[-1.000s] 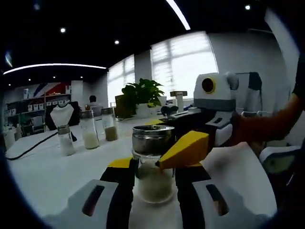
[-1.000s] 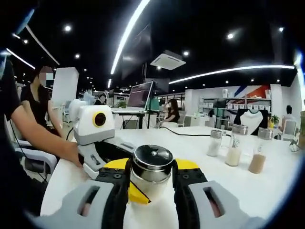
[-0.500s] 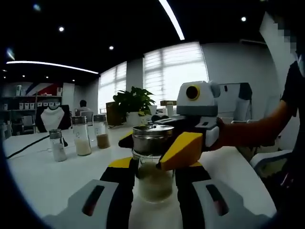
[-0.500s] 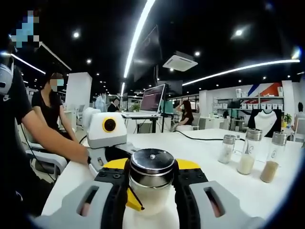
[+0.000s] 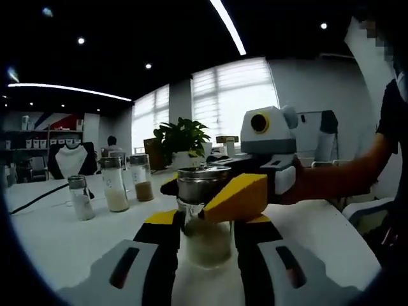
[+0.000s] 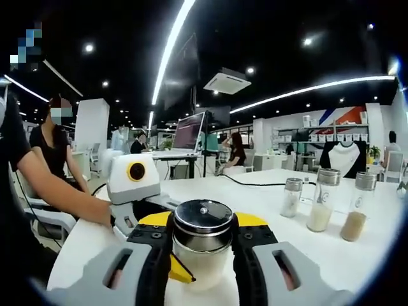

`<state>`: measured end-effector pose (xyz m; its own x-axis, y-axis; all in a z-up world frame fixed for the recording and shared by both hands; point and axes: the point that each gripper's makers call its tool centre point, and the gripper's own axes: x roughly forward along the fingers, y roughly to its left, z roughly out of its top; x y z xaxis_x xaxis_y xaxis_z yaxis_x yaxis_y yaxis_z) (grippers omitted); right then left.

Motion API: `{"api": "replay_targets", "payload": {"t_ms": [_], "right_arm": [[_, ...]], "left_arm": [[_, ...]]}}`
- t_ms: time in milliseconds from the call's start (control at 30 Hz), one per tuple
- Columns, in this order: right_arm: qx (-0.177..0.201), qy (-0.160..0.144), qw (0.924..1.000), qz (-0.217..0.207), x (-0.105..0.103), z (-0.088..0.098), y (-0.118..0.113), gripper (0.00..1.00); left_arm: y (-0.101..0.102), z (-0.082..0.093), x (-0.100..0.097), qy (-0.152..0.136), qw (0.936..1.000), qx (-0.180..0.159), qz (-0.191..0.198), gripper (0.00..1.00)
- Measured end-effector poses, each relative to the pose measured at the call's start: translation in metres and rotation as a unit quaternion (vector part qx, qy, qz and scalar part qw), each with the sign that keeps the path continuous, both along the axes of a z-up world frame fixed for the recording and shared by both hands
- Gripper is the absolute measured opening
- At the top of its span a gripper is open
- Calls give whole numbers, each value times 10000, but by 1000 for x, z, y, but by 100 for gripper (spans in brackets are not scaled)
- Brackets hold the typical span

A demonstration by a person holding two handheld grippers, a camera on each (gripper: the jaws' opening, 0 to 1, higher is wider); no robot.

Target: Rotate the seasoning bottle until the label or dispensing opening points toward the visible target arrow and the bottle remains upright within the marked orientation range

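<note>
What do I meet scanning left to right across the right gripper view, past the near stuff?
Person's forearm → left tool → seasoning bottle held in the right tool → small shaker → tall shaker with pale powder → shaker with brown powder.

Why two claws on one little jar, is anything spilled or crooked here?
Nothing stands out. The jar stands upright on the table, lid on, with both grippers closed on it. The three shakers behind also stand upright, and no spill shows.
</note>
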<state>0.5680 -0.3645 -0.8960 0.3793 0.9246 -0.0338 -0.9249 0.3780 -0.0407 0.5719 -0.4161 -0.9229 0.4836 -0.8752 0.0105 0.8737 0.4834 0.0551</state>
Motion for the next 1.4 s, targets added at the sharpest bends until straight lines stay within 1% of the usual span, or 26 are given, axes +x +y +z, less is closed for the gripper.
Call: {"api": "replay_targets", "payload": {"t_ms": [33,67,100,133,200,267,367,433,500,567,600,700,767,833,933,1067,1133,1167,1200,1233,1267,1300,1333,1367,1400], "right_arm": [[6,2,10000,-35,2,0,0,33],[25,18,9998,-196,9,1,0,33],[38,16,9996,-274,12,2,-1,33],[64,25,9991,-428,17,3,-2,33],[121,12,9982,-583,21,6,-2,33],[151,-24,9972,-737,25,8,-2,33],[212,-25,9958,-896,30,13,-1,33],[209,-141,9942,-1044,33,17,0,33],[213,-172,9933,-1118,33,18,1,33],[180,-235,9925,-1182,34,19,3,33],[126,-254,9918,-1247,36,18,3,33],[95,-214,9897,-1412,41,17,4,33],[148,-184,9883,-1510,43,17,4,33],[215,-176,9855,-1675,46,16,4,33],[335,-155,9802,-1947,50,14,3,33],[386,-190,9767,-2105,52,11,3,33],[465,-263,9755,-2133,50,10,1,33],[575,-241,9755,-2110,50,9,0,33],[656,-133,9755,-2095,51,9,-1,33],[659,-1,9755,-2097,52,8,-2,33],[652,-48,9757,-2090,52,9,-3,33],[675,-106,9765,-2042,51,10,-3,34],[677,-133,9772,-2009,50,11,-3,34],[696,-185,9793,-1889,48,11,-2,34],[693,-174,9814,-1784,47,10,-1,34]], "left_arm": [[1,1,4,-21,9999,-4,114,41],[5,0,12,25,9994,-21,339,43],[6,0,15,43,9991,-18,427,43],[8,0,18,25,9987,-26,515,43],[9,1,23,-63,9976,27,695,43],[13,1,29,-109,9948,87,1013,45],[8,2,32,-151,9926,114,1196,42],[6,1,37,-209,9895,216,1411,40],[8,0,41,-194,9871,247,1569,40],[8,0,42,-155,9864,242,1619,39],[9,-2,44,-144,9849,288,1701,40],[12,-1,46,-281,9816,431,1837,39],[15,-1,48,-379,9783,531,1967,39],[16,-1,48,-433,9774,587,1985,38],[17,-3,49,-440,9762,649,2023,37],[18,-6,49,-439,9748,748,2055,36],[16,-8,47,-273,9774,662,1988,36],[16,-9,47,-279,9773,684,1985,36],[16,-10,47,-296,9764,749,2005,36],[16,-10,47,-308,9760,776,2012,36],[16,-10,47,-290,9767,746,1991,36],[14,-8,44,-130,9799,562,1910,35],[14,-8,44,-71,9805,503,1901,35],[15,-7,43,-36,9806,487,1899,35],[15,-8,42,22,9805,490,1905,35]]}}
